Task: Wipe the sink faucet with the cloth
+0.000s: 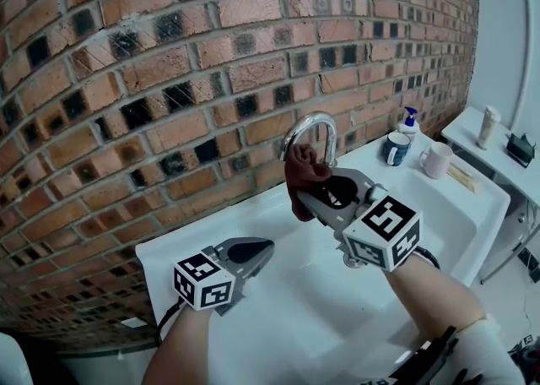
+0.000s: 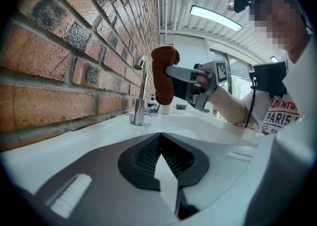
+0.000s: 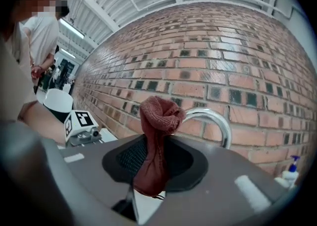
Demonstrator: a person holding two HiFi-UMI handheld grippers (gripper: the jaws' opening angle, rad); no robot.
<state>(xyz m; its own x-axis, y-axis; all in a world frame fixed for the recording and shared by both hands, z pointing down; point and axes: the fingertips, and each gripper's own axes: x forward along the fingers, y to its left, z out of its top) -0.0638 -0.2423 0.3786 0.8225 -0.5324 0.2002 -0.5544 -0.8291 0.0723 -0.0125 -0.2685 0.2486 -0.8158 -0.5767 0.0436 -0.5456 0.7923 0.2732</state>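
Observation:
A chrome arched faucet (image 1: 315, 135) rises from the back of the white sink (image 1: 278, 316) against the brick wall. My right gripper (image 1: 314, 192) is shut on a dark red cloth (image 1: 304, 176), held up beside the spout; whether the cloth touches it I cannot tell. In the right gripper view the cloth (image 3: 156, 143) stands bunched between the jaws, with the faucet (image 3: 213, 121) arching just behind. My left gripper (image 1: 253, 253) rests low at the sink's left, shut with nothing in it. The left gripper view shows the faucet (image 2: 140, 93) and the cloth (image 2: 164, 74) ahead.
On the sink ledge to the right stand a blue-topped spray bottle (image 1: 409, 122), a dark mug (image 1: 394, 149) and a white mug (image 1: 436, 159). A side table (image 1: 485, 151) with a bottle (image 1: 488, 127) lies further right. The brick wall (image 1: 169, 62) is close behind.

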